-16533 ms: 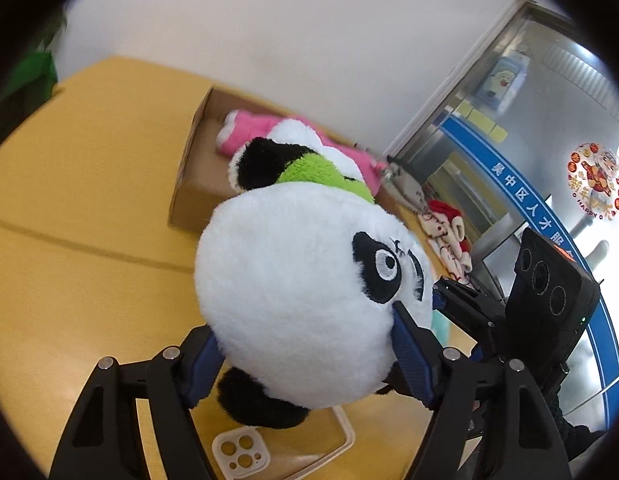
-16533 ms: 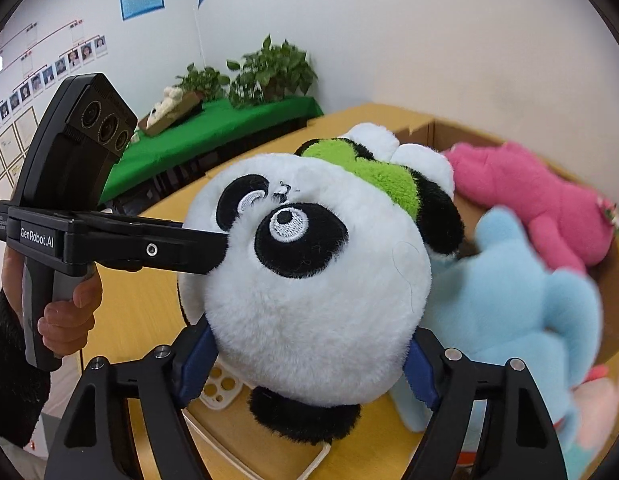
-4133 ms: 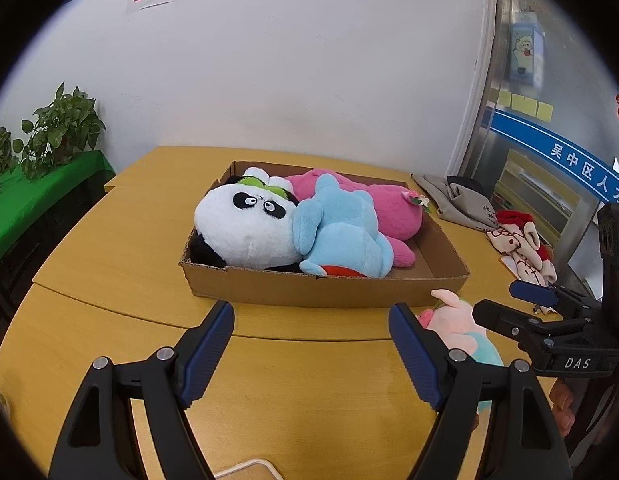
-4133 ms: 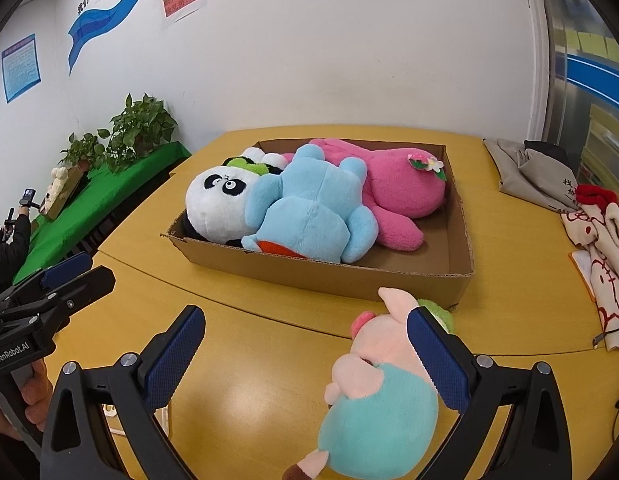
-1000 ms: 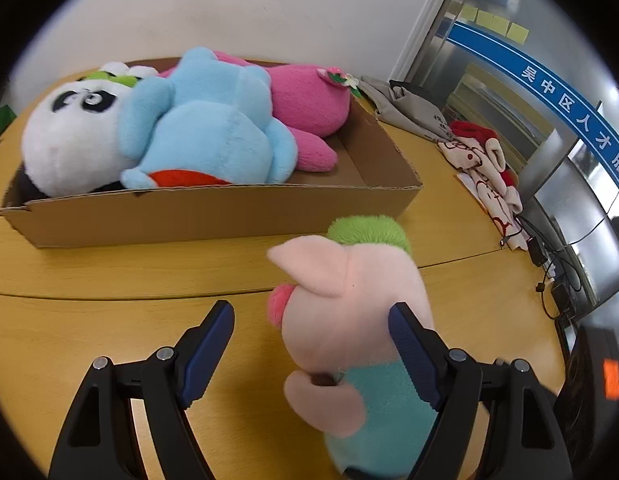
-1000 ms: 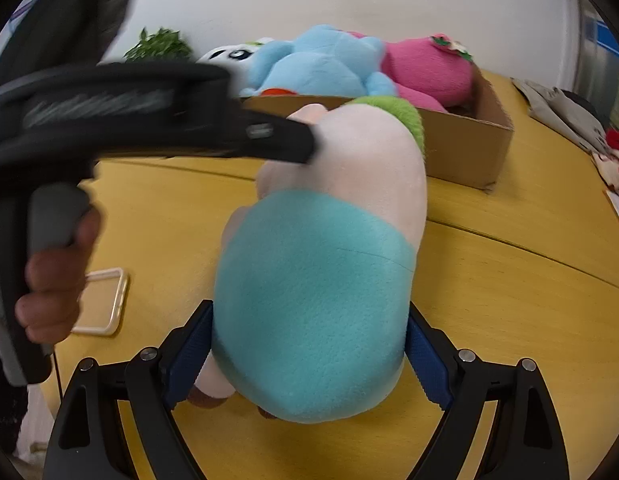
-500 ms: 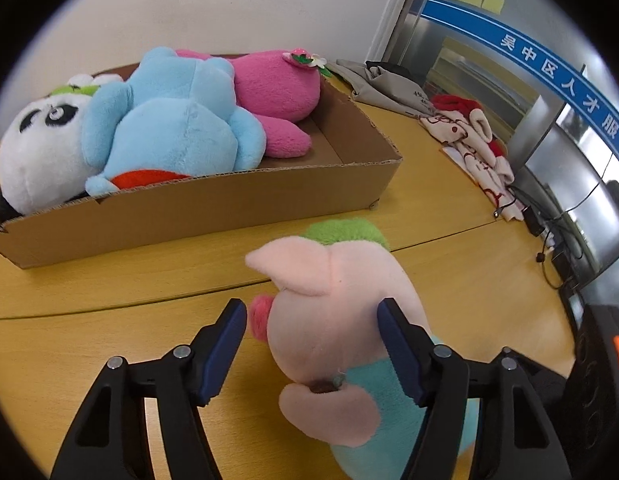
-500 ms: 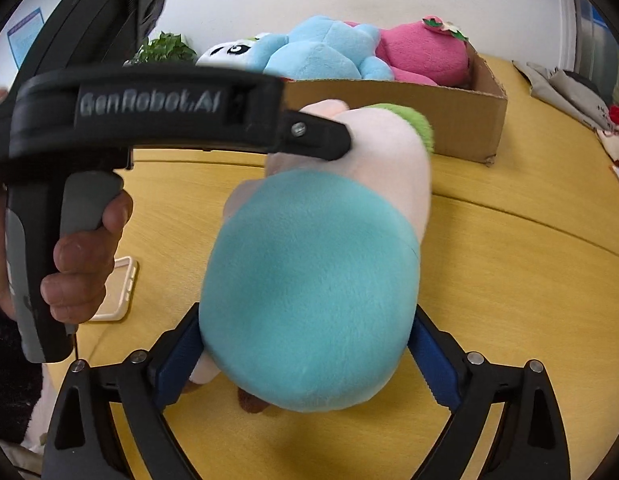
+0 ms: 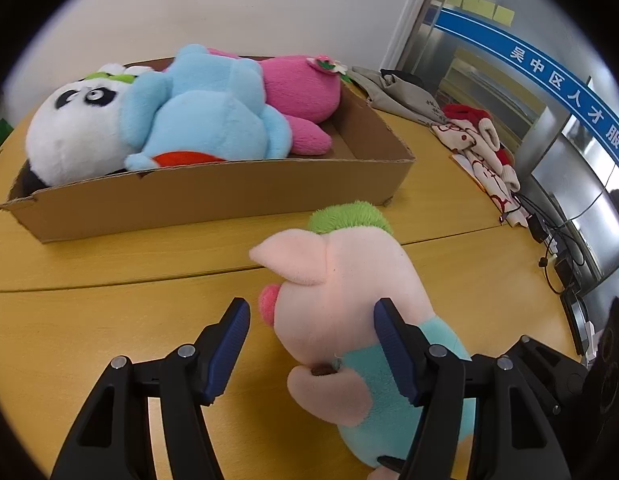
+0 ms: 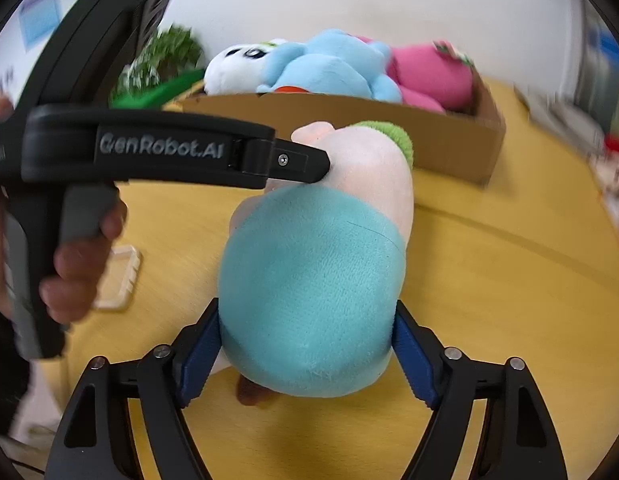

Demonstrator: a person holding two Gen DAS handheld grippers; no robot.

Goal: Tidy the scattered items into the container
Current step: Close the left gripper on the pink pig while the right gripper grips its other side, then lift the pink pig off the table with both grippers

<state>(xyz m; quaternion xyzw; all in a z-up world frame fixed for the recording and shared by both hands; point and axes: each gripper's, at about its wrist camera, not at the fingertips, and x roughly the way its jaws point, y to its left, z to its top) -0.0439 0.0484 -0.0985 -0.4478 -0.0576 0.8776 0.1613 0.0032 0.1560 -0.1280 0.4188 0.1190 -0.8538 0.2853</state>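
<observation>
pig: we see the pink plush pig in a teal shirt (image 9: 349, 292) on the yellow wooden bench (image 9: 109, 320), just in front of the cardboard tray (image 9: 213, 192)
left gripper (image 9: 309, 344): fingers half open around the head, right pad touching
right gripper (image 10: 305, 344): fingers closing, both pads on the teal body
tray: panda, blue, magenta plush inside

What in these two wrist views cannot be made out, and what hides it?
- Pig plush, right wrist view: face hidden, only its back shows; the left gripper's arm crosses its head.
- Pig plush, left wrist view: lower body cut off by the frame edge and black jaws.
- Panda, left wrist view: body hidden behind the cardboard box wall and blue plush.
- Right wrist view: background blurred.
</observation>
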